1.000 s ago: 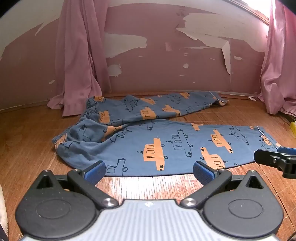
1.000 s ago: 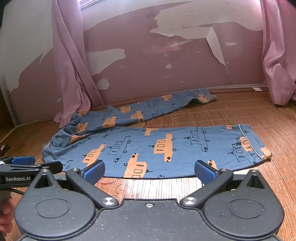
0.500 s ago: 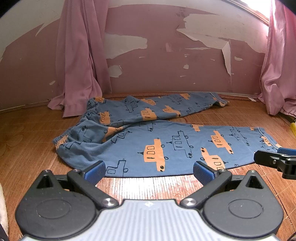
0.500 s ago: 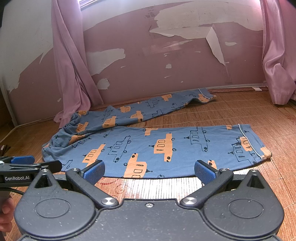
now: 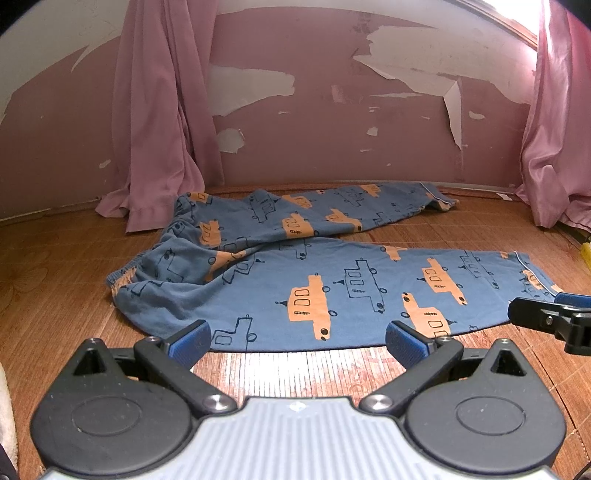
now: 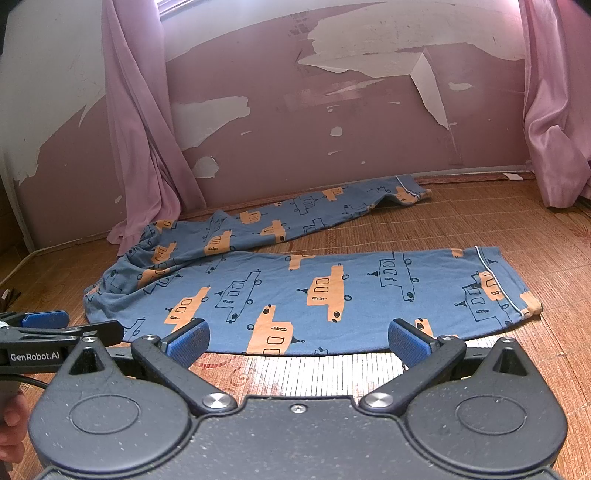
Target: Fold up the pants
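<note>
Lying unfolded near pink curtains (image 5: 162, 122), pants (image 5: 332, 280) face both wide, empty claws.

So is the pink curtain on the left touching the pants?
Cannot tell: in both wrist views the left curtain hem meets the pants waist, gap unclear.

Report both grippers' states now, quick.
Left gripper: open, holding nothing, just short of the pants.
Right gripper: open, holding nothing.

Sharp, evenly lit; window (image 5: 517, 14) glare overhead, walls bowing (fisheye) at edges.
</note>
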A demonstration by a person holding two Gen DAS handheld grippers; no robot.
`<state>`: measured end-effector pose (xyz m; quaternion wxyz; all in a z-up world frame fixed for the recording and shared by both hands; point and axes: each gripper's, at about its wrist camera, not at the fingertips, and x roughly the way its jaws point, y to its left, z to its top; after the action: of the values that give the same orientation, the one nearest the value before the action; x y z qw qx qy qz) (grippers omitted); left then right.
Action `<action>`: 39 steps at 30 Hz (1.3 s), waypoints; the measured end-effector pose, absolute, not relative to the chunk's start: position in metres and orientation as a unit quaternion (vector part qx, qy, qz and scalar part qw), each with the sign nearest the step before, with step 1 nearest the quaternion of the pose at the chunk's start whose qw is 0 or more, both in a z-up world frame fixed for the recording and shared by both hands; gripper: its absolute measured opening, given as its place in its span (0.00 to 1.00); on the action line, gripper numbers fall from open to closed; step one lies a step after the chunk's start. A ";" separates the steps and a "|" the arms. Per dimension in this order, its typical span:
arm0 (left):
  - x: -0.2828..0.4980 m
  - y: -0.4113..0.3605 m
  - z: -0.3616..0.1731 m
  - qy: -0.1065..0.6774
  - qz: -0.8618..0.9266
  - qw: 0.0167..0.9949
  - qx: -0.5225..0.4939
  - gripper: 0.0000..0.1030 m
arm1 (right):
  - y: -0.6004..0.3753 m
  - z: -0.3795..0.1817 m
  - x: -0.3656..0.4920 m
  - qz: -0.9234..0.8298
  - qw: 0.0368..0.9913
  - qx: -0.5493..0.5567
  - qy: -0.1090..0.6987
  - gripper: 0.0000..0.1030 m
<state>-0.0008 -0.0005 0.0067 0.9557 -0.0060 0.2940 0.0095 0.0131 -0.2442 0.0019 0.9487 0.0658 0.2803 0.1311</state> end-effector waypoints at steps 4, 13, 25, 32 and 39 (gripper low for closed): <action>-0.001 -0.001 0.006 0.294 0.010 0.956 -0.005 1.00 | -0.244 0.002 0.013 0.131 0.949 0.066 0.280 1.00; -0.002 -0.003 0.005 0.287 0.007 0.958 -0.003 1.00 | -0.245 0.002 0.014 0.131 0.948 0.066 0.281 1.00; 0.034 0.022 0.029 0.312 0.012 0.950 0.026 1.00 | -0.249 0.015 0.036 0.154 0.944 0.028 0.291 1.00; 0.109 0.072 0.115 0.332 0.038 0.940 0.065 1.00 | -0.268 0.045 0.100 0.221 0.928 -0.055 0.296 1.00; 0.233 0.104 0.127 0.319 0.008 0.941 0.115 1.00 | -0.261 0.041 0.244 0.244 0.908 -0.121 0.319 0.99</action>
<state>0.2326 0.1037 0.1275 0.9406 0.1147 0.3194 0.0077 0.2443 -0.2614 0.0414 0.9078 -0.1212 0.3188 0.2442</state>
